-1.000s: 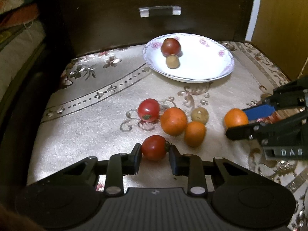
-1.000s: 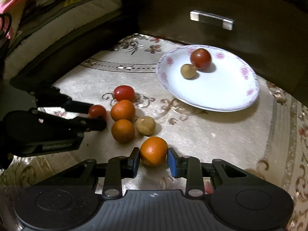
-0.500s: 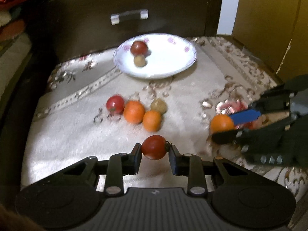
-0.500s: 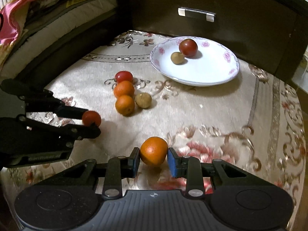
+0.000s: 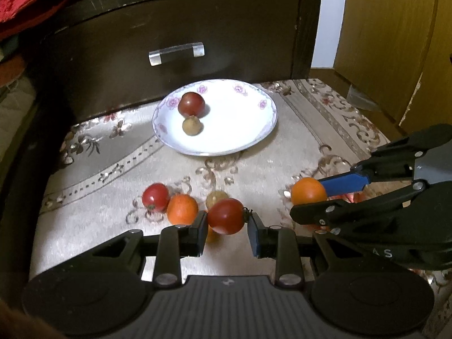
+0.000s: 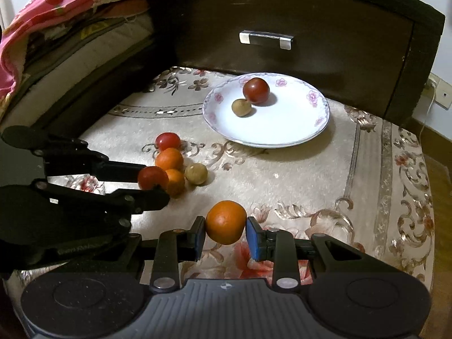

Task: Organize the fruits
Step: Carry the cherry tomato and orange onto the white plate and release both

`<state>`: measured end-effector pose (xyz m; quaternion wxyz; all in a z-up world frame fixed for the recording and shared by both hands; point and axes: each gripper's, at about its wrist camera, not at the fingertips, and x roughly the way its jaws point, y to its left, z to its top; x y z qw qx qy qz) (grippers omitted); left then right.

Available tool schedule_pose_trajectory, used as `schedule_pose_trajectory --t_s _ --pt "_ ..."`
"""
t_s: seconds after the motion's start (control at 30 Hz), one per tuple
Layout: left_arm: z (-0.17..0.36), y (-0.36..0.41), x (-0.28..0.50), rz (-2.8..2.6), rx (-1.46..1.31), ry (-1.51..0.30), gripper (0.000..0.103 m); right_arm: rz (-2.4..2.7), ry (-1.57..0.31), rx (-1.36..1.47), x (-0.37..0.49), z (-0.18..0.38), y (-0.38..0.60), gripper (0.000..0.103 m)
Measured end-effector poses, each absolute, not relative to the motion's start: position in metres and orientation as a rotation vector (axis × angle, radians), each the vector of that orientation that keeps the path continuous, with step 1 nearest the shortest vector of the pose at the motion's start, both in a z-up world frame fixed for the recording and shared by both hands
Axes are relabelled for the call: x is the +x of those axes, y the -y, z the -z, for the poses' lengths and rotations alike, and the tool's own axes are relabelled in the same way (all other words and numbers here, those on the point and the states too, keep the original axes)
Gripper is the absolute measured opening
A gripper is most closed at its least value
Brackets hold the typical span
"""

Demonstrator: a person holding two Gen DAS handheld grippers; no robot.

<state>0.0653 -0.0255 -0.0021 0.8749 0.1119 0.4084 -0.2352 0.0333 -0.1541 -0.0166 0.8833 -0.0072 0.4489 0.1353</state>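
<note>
Transport step, by my read: left gripper (image 5: 226, 221) jaws closed on a red tomato (image 5: 226, 216), right gripper (image 6: 225, 227) jaws closed on an orange (image 6: 225, 222), both lifted clear of the cloth-covered worktop (image 6: 325, 186). Plate (image 5: 254, 138) sits ahead of both jaws, holding a tomato and a small brown fruit. Next: carry forward over the bare plate area, lower, release gently so nothing rolls.

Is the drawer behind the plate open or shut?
Shut: the drawer front sits flush with its dark frame, no gap showing, behind the plate.
</note>
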Motion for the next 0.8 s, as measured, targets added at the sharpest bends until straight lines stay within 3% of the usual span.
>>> schedule_pose_trajectory --t_s 0.8 --pt "-0.009 0.039 0.132 0.467 0.151 -0.803 0.035 -0.186 -0.862 0.011 0.092 0.01 0.176 0.028"
